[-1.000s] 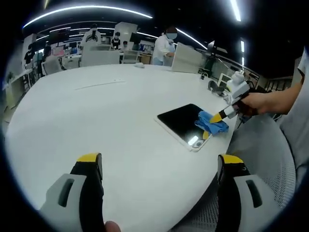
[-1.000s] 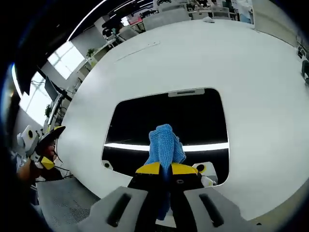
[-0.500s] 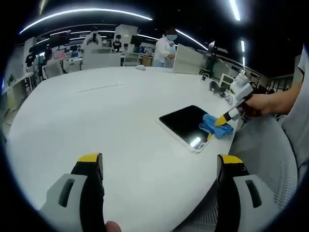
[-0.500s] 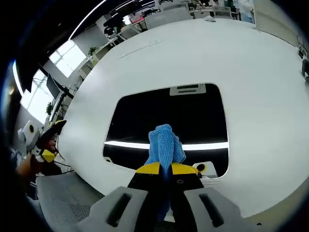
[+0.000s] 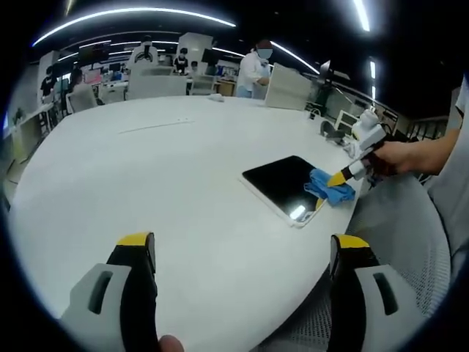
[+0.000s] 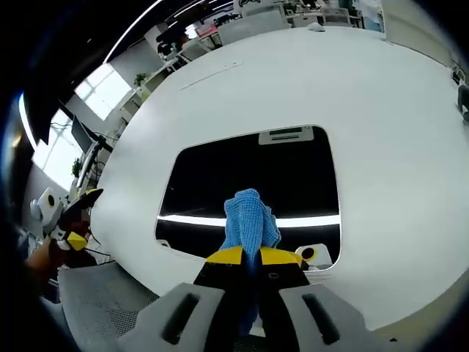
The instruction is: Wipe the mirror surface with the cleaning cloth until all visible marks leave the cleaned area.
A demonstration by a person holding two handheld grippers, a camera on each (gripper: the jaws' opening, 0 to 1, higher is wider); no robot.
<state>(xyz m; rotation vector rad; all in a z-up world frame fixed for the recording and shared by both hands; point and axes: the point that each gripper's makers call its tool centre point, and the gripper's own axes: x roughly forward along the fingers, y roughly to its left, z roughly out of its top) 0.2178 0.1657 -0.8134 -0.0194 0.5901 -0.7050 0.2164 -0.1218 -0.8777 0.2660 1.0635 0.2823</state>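
Wiping step under way: right gripper (image 6: 248,256), jaws clamped on blue cleaning cloth (image 6: 249,218), pressed it onto mirror (image 6: 220,183) near table (image 6: 381,147) edge; left gripper (image 5: 242,253) idle, jaws apart; next stroke likely needs further unwiped glass.

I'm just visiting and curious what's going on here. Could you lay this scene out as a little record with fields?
surface: large white table
mirror: dark rectangular mirror lying flat near the table edge
cloth: blue cleaning cloth resting on the mirror
right gripper: right gripper shut on the cloth
left gripper: left gripper open, holding nothing, above the table
background: people at desks
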